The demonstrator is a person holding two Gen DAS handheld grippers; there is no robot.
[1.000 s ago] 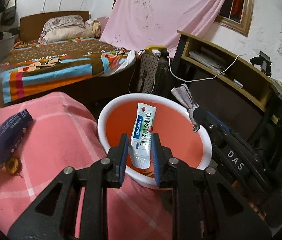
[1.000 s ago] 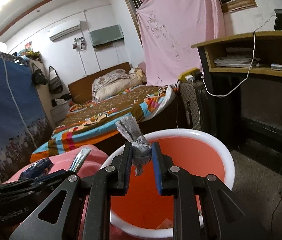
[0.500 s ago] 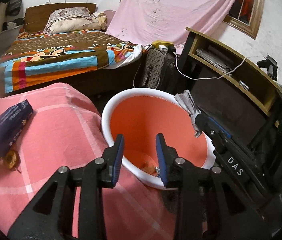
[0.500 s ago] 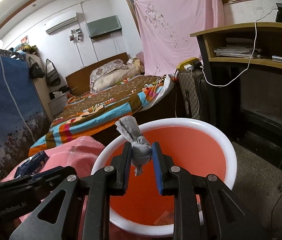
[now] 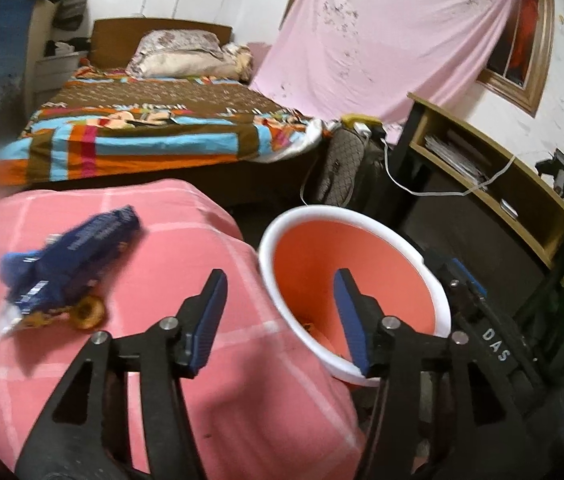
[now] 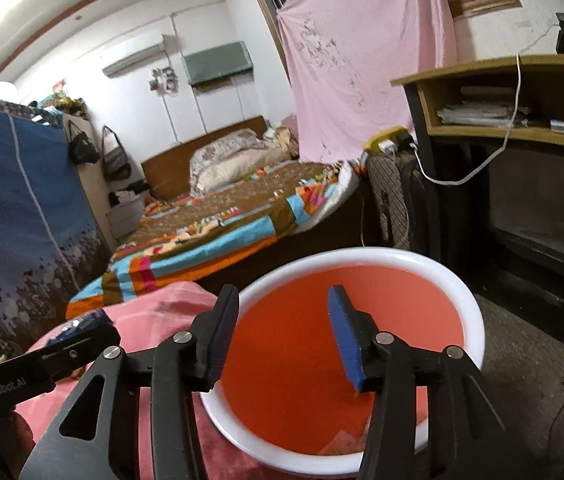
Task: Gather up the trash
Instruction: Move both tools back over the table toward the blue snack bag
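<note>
- since a second ago, the white tube and grey wad have left both grippers.
- orange plastic bin with white rim [image 5: 410,256], mouth up, stands beside the pink checked cushion [image 5: 186,248].
- left gripper [image 5: 280,312]: jaws opening, empty.
- right gripper [image 6: 282,330]: jaws opening, empty, over the bin.
- dark blue foil wrapper [image 5: 70,256] lies lengthwise up-right on the cushion.

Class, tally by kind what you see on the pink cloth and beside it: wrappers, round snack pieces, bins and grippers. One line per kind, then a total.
Blue wrapper: 1
Round orange snack piece: 1
Orange bin with white rim: 1
Grippers: 2, the left gripper and the right gripper, both with jaws opening and nothing between them
Total: 5
</note>
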